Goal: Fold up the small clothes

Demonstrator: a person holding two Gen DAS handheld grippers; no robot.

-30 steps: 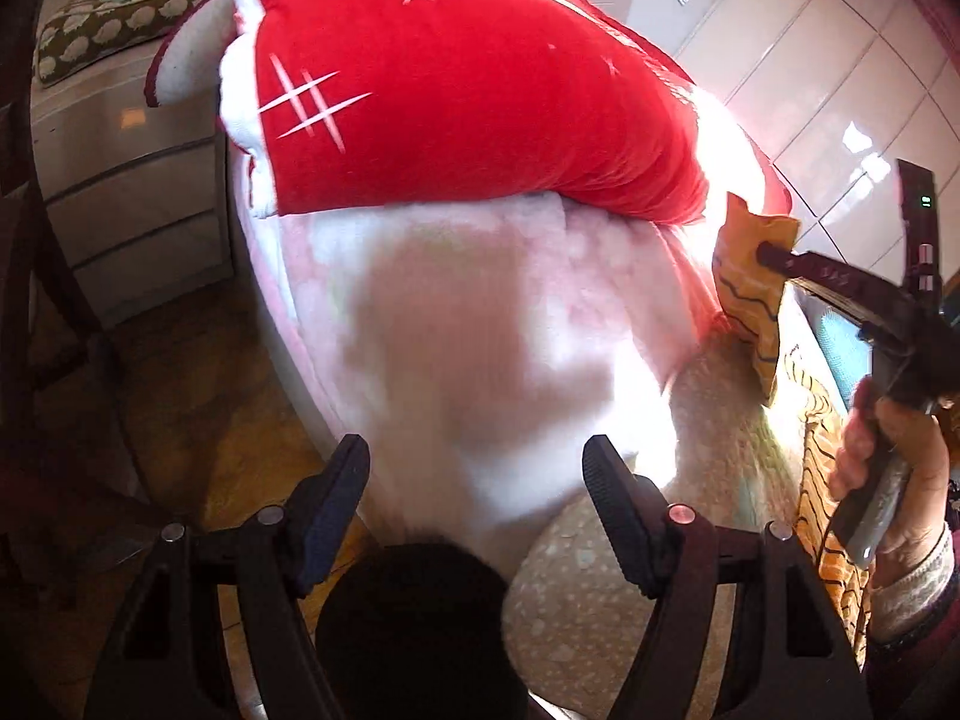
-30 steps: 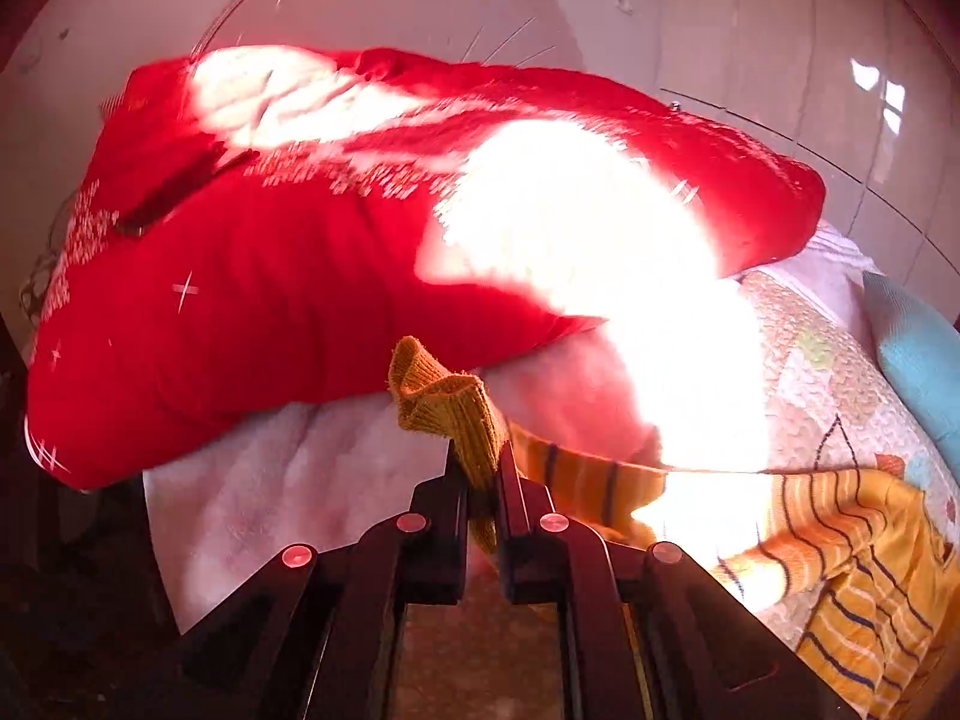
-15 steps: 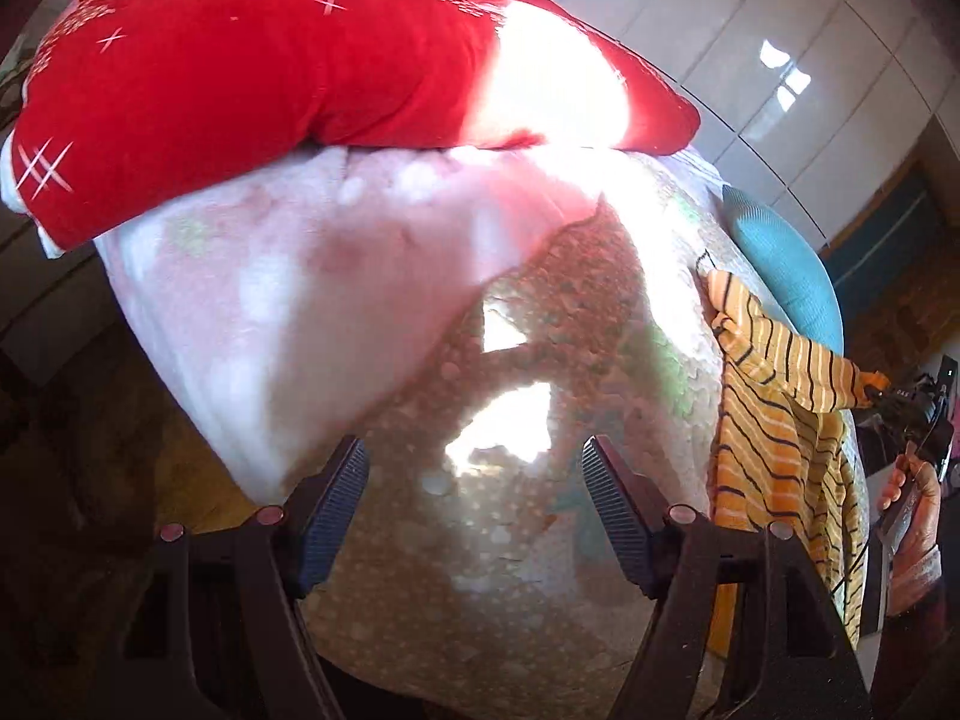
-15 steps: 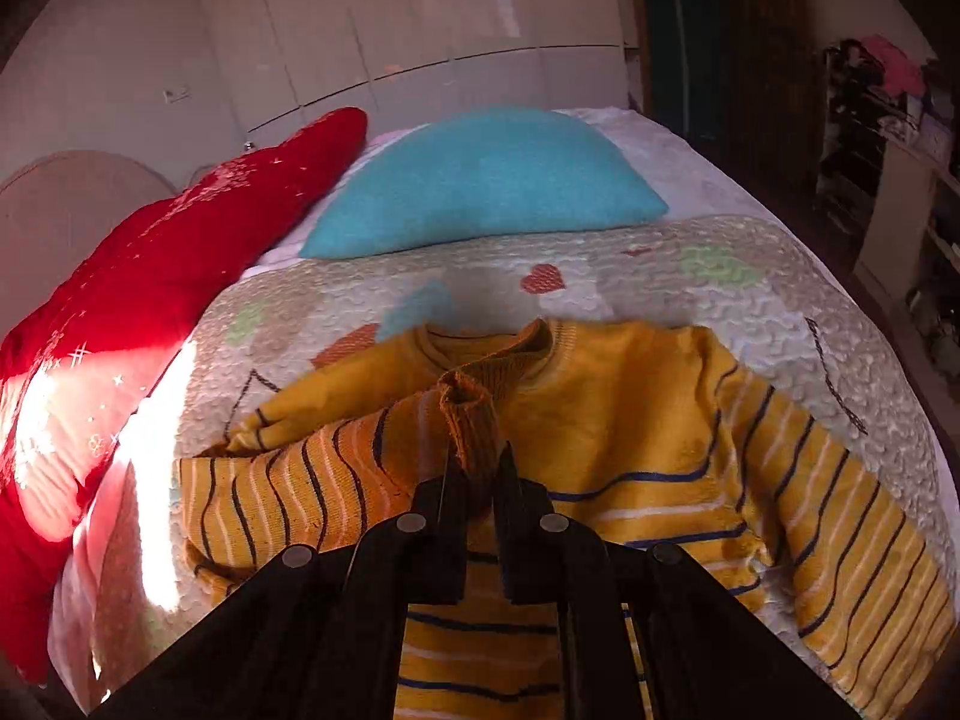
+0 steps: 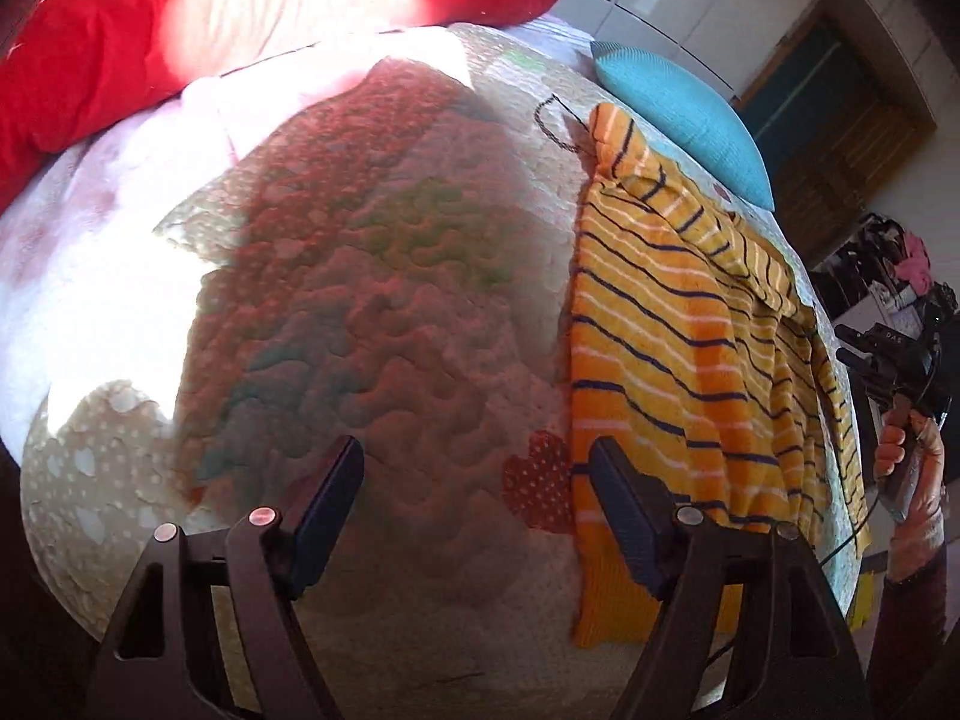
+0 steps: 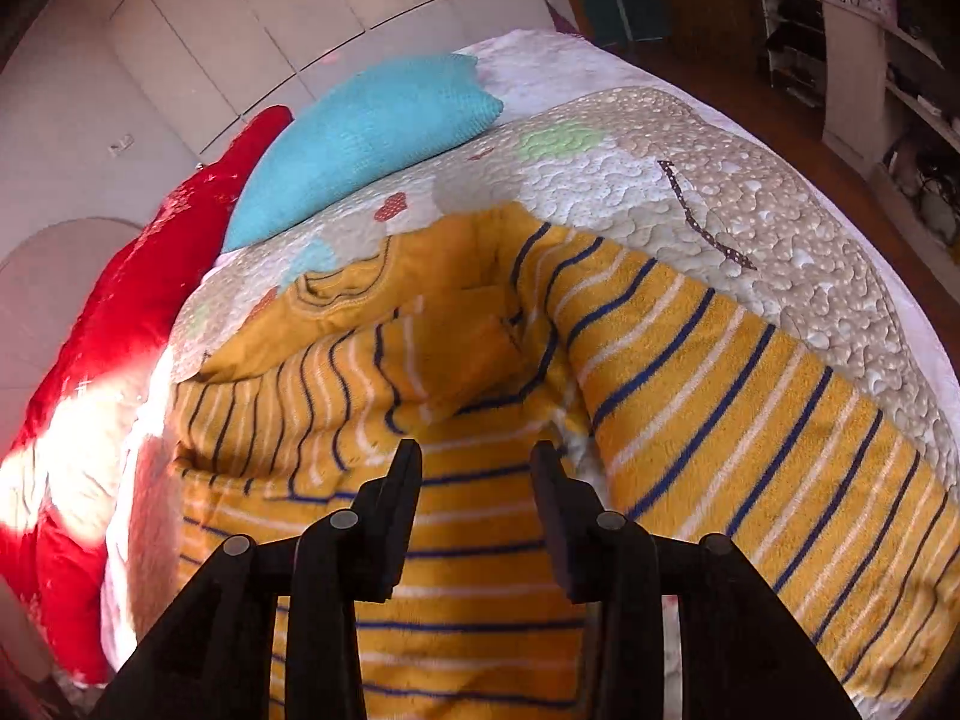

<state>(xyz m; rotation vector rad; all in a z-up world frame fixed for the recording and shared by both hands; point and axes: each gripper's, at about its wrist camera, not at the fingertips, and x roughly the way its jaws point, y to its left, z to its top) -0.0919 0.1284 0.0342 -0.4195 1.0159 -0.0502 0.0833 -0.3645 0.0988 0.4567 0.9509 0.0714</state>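
Sweater (image 6: 480, 570): yellow striped, flat on quilt (image 5: 372, 312), one sleeve folded across the chest.
Right gripper (image 6: 474, 468): jaws just opening, empty over the sweater.
Left gripper (image 5: 477, 468): spread, empty beside the hem.
Advice: smooth the sleeve before folding further.

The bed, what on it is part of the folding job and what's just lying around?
Part of the job:
- striped yellow sweater, lying on the quilt
- right gripper, jaws just opened, nothing pinched
- left gripper, jaws apart over bare quilt

Lying about:
- red pillow
- blue cushion
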